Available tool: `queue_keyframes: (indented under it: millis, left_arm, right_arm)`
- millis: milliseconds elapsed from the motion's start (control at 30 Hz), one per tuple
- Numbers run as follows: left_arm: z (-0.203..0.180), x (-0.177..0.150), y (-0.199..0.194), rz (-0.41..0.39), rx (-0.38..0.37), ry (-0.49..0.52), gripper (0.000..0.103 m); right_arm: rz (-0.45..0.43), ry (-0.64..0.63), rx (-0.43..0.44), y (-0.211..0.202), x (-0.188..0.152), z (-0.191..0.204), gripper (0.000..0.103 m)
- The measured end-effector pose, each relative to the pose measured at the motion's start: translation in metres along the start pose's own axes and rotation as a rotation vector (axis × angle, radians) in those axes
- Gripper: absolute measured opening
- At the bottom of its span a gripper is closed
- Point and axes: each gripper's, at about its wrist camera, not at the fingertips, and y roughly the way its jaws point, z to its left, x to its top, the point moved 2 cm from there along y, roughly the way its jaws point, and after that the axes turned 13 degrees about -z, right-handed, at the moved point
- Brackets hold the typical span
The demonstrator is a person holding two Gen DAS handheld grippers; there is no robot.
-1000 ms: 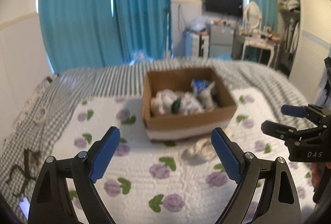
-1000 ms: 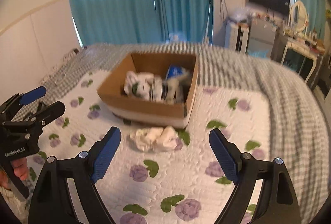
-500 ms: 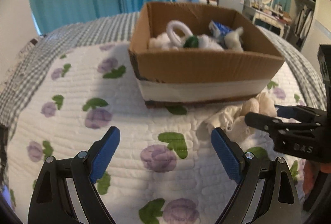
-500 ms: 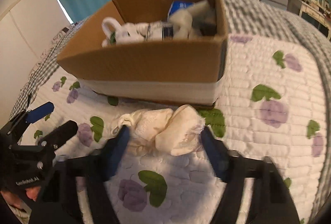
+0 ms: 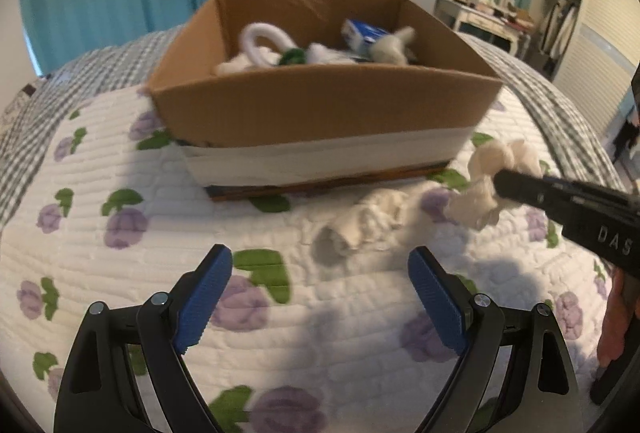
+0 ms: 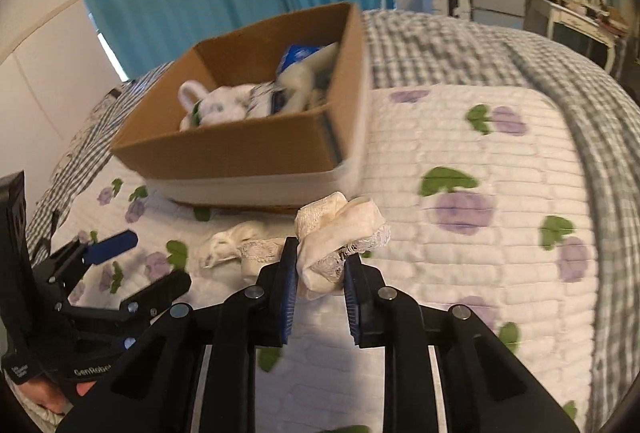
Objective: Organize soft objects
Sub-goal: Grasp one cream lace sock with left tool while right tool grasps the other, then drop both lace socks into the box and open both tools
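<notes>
Two grippers work over the quilt point(image 5: 120, 313). One, the right gripper point(image 6: 320, 297), is clamped on a cream lace bundle point(image 6: 340, 233), lifted just in front of the cardboard box point(image 5: 320, 113). One, the left gripper point(image 5: 320, 297), hovers with its jaws spread wide and nothing between them. A second cream bundle point(image 5: 360, 225) lies on the quilt beside the box's front edge. Several white soft items point(image 5: 264, 45) and one blue packet point(image 5: 364, 31) sit inside the box.

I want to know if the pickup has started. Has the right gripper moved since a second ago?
Yes. The right gripper went forward and down toward the cardboard box, and its jaws closed on the cream cloth bundle in front of it.
</notes>
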Motion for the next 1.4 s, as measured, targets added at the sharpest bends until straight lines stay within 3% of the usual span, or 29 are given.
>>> queue_keyframes:
  millis: [300, 367, 433, 500, 600, 700, 967, 1400]
  left_arm:
    - [-0.029, 0.005, 0.033, 0.014, -0.02, 0.029, 0.088]
    - [-0.028, 0.005, 0.043, 0.023, -0.034, -0.002, 0.08]
    - [-0.029, 0.003, 0.051, 0.038, -0.023, -0.008, 0.066]
    - [-0.027, 0.001, 0.058, 0.049, 0.001, -0.011, 0.062]
    - [-0.02, -0.002, 0.058, 0.041, -0.005, -0.048, 0.047]
    - [-0.016, -0.001, 0.054, 0.044, -0.018, -0.054, 0.045]
    - [-0.001, 0.009, 0.008, 0.002, -0.04, -0.053, 0.044]
    - [-0.004, 0.049, -0.112, -0.187, -0.021, -0.002, 0.044]
  right_arm:
    - [-0.002, 0.031, -0.035, 0.008, 0.001, -0.027, 0.021]
    - [0.002, 0.028, -0.038, 0.012, 0.0, -0.03, 0.021]
    - [0.007, 0.028, -0.04, 0.016, -0.001, -0.032, 0.021]
    - [0.012, 0.029, -0.039, 0.019, -0.002, -0.033, 0.021]
    - [0.014, 0.023, -0.042, 0.021, -0.003, -0.032, 0.021]
    - [0.019, 0.013, -0.055, 0.021, -0.004, -0.03, 0.021]
    - [-0.013, -0.007, -0.071, -0.005, 0.002, -0.016, 0.021]
    - [-0.177, -0.101, -0.04, -0.103, 0.048, 0.043, 0.021]
